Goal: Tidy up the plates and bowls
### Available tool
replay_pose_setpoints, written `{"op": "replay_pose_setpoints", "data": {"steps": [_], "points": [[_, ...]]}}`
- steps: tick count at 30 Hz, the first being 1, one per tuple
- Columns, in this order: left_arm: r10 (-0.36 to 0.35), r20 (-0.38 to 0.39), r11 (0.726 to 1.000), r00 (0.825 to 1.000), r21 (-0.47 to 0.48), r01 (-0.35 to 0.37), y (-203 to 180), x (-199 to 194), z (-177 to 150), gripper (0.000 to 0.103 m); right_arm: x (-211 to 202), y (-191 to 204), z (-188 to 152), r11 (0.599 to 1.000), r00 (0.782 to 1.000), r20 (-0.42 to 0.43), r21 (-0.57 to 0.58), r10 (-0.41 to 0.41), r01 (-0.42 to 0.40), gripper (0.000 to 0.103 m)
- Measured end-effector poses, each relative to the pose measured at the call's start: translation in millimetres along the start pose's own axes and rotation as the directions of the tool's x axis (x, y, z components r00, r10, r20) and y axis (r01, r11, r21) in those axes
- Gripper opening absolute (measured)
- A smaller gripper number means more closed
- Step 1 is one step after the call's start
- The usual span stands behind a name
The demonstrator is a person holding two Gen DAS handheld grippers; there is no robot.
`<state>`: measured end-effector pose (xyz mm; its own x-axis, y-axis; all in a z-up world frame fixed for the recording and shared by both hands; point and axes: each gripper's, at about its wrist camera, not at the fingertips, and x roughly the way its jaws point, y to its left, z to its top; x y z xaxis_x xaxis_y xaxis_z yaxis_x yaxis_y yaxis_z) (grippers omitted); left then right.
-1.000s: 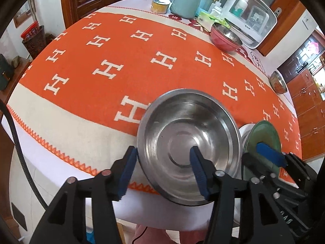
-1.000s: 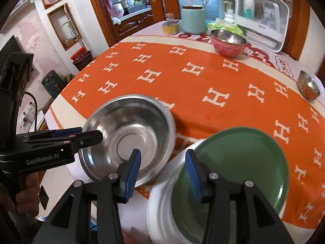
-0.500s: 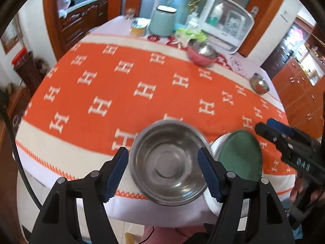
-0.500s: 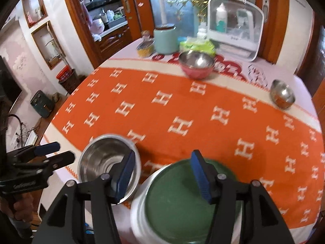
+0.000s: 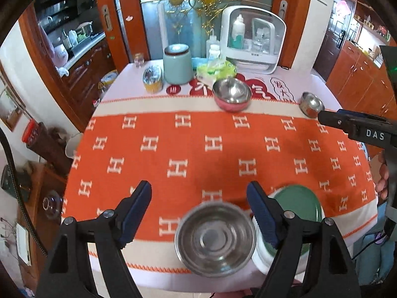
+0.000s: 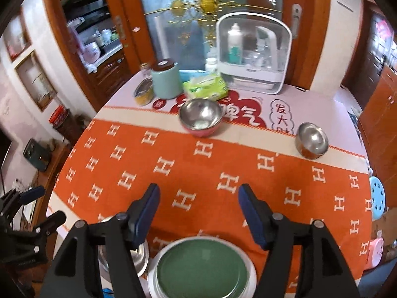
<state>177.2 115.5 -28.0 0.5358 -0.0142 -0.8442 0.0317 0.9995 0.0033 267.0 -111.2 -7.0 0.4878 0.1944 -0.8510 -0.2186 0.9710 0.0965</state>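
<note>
A large steel bowl (image 5: 215, 238) sits at the table's near edge, partly hidden in the right wrist view (image 6: 141, 255). Beside it a green plate (image 5: 299, 204) lies on a white plate (image 5: 260, 260); both show in the right wrist view, green (image 6: 201, 270) on white (image 6: 152, 273). A pink-sided steel bowl (image 5: 232, 94) (image 6: 201, 116) and a small steel bowl (image 5: 311, 104) (image 6: 311, 140) stand at the far side. My left gripper (image 5: 199, 213) is open and empty, high above the large bowl. My right gripper (image 6: 197, 213) is open and empty above the plates.
The round table wears an orange cloth with white H marks (image 5: 198, 149). At the back stand a mint canister (image 5: 177, 64), a yellow tin (image 5: 152, 78), a green tissue pack (image 5: 215, 69) and a white cabinet with bottles (image 5: 253, 42). Wooden cupboards flank the table.
Both grippers have risen and pulled back from the table, and their jaws have opened wider. The large bowl and the plates stay where they were and look smaller.
</note>
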Motion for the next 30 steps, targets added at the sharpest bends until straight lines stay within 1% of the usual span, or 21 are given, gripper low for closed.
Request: {"op": "replay_pose_setpoints", "data": {"steps": [8, 11, 14, 17, 21, 24, 25, 28, 30], "points": [[0.043, 0.003, 0.999, 0.999, -0.017, -0.043, -6.1, 14.5, 68.5, 0.078, 21.6, -28.0, 63.3, 0.997, 0.999, -0.039, 0.075, 0.007, -0.004, 0.066], [0.064, 0.010, 0.998, 0.998, -0.018, -0.064, -12.9, 24.4, 99.5, 0.078, 30.6, -39.7, 84.0, 0.993, 0.999, -0.033, 0.119, 0.025, -0.021, 0.066], [0.069, 0.012, 0.997, 0.998, -0.025, -0.068, -18.8, 37.2, 125.5, 0.078, 44.0, -51.5, 103.6, 0.987, 0.999, -0.031, 0.160, 0.029, -0.024, 0.066], [0.073, 0.007, 0.996, 0.997, -0.046, -0.073, -22.9, 54.0, 147.2, 0.078, 61.1, -61.6, 118.0, 0.983, 0.999, -0.028, 0.181, 0.037, -0.032, 0.066], [0.063, -0.017, 0.994, 0.998, -0.093, -0.065, -27.0, 83.8, 171.4, 0.078, 94.4, -73.5, 129.0, 0.978, 0.996, -0.039, 0.196, 0.079, -0.070, 0.066], [0.020, -0.016, 0.988, 1.000, -0.152, -0.022, -26.8, 109.9, 182.6, 0.078, 119.7, -78.0, 130.5, 0.974, 0.990, -0.064, 0.198, 0.126, -0.111, 0.066], [0.002, -0.017, 0.985, 1.000, -0.175, -0.005, -25.5, 117.0, 183.7, 0.078, 129.7, -80.0, 130.1, 0.969, 0.985, -0.074, 0.207, 0.155, -0.137, 0.066], [-0.065, -0.022, 0.964, 0.998, -0.258, 0.057, -21.2, 144.6, 186.9, 0.078, 158.2, -85.6, 129.8, 0.958, 0.974, -0.111, 0.230, 0.198, -0.168, 0.066], [-0.104, -0.035, 0.943, 0.994, -0.321, 0.087, -17.6, 164.7, 187.7, 0.078, 174.2, -88.3, 130.3, 0.956, 0.969, -0.130, 0.236, 0.209, -0.174, 0.066]]}}
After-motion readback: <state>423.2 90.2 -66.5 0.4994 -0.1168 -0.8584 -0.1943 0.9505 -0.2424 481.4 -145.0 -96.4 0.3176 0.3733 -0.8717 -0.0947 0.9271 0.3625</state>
